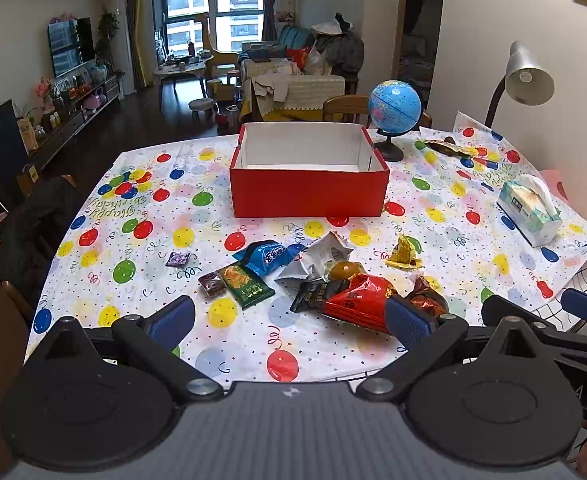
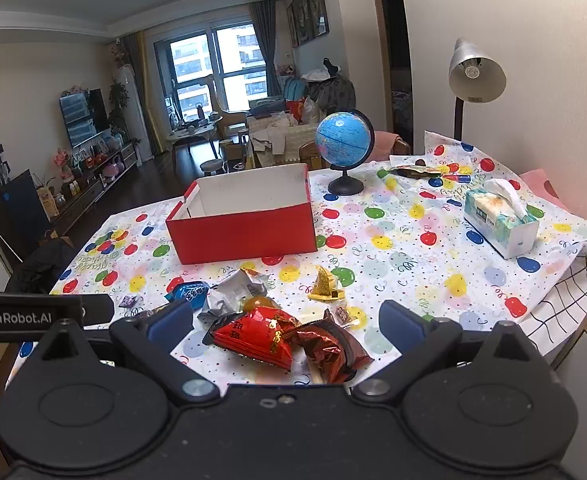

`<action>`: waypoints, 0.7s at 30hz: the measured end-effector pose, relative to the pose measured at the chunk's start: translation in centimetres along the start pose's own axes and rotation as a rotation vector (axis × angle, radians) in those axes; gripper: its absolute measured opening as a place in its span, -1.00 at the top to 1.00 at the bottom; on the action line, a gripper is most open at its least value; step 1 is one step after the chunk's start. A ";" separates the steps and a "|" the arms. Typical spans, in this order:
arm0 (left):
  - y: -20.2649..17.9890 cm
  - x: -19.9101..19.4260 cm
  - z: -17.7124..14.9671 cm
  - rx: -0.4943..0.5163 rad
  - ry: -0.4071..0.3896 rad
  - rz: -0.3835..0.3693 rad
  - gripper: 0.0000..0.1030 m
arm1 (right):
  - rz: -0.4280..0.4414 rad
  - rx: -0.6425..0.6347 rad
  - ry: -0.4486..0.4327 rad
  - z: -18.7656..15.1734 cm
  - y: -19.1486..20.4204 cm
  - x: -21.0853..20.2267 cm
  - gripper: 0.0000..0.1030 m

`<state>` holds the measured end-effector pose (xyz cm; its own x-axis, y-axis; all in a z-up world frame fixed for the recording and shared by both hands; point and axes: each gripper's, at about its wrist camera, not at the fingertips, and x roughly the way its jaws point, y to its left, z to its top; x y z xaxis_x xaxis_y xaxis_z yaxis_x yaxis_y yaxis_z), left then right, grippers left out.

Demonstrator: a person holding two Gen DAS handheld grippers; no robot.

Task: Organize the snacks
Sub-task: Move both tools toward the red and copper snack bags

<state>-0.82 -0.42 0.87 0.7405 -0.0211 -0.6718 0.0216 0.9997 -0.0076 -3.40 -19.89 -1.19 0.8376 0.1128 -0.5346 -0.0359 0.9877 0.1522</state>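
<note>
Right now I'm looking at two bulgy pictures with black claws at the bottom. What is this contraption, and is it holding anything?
There is no robot here. A person holds a two-finger gripper in each hand, and each one carries a wide-angle camera looking along its fingers. One picture comes from the left gripper, the other from the right gripper. The black shapes with blue pads are their fingers. Both stand wide open and hold nothing.

On the balloon tablecloth lies a loose pile of snack packets, among them a red packet, a blue packet and a green packet. Behind them stands an empty red box, likely where the snacks go. A globe, a tissue pack and a lamp stand to the right.
</note>
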 end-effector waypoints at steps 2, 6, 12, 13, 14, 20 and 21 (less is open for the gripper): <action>-0.1 0.0 0.0 0.002 0.001 -0.001 -0.98 | -0.006 0.001 -0.004 0.0 0.0 0.0 -0.94; -0.1 0.0 0.0 0.001 0.001 -0.001 -0.98 | -0.015 0.003 -0.010 0.0 0.0 -0.2 -0.94; -0.8 -0.1 0.1 0.007 -0.007 -0.009 -0.98 | -0.018 0.007 -0.016 0.0 -0.4 -0.4 -0.94; -0.9 -0.1 0.1 0.009 -0.007 -0.010 -0.98 | -0.019 0.008 -0.018 0.0 -0.5 -0.5 -0.94; -0.9 -0.2 0.2 0.008 -0.006 -0.011 -0.98 | -0.021 0.009 -0.018 0.0 -0.5 -0.5 -0.93; -0.9 -0.2 0.2 0.006 -0.007 -0.010 -0.98 | -0.021 0.011 -0.020 0.0 -0.6 -0.5 -0.93; -0.9 -0.2 0.2 0.006 -0.007 -0.011 -0.98 | -0.021 0.011 -0.020 0.0 -0.6 -0.5 -0.93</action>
<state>-0.82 -1.32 1.15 0.7447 -0.0318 -0.6666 0.0337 0.9994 -0.0100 -3.80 -20.58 -0.97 0.8487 0.0902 -0.5211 -0.0127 0.9885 0.1504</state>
